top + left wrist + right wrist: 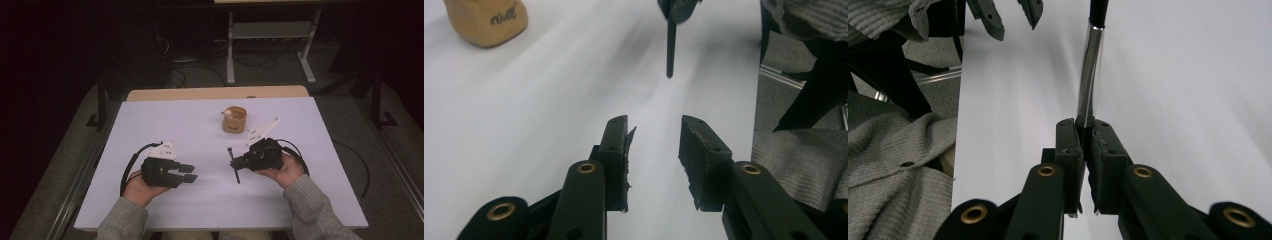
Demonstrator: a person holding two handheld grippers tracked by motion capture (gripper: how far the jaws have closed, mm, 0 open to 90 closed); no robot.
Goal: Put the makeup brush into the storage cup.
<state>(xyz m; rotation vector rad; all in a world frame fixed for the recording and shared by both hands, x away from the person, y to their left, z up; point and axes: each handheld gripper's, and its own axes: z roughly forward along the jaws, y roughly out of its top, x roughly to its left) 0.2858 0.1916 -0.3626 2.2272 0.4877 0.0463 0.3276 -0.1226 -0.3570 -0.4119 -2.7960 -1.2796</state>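
Note:
On the white table (165, 120), my right gripper (236, 162) is shut on a thin brush-like tool (237, 176) with a black handle and a silver metal collar. In the right gripper view the jaws (1084, 125) pinch that silver collar (1090, 65), and the tool runs straight away from them. To the left, my left gripper (190, 173) is held just above the table, open and empty. The left gripper view shows its jaws (654, 125) apart over bare table, with the tool's black tip (670, 50) hanging ahead of them.
A tan cup-shaped holder (234, 120) with dark lettering (486, 20) stands at the back middle of the table, with something small and white at its rim. A metal shelf frame (270, 30) and cables lie on the floor beyond. Grey sleeves reach in from the near edge.

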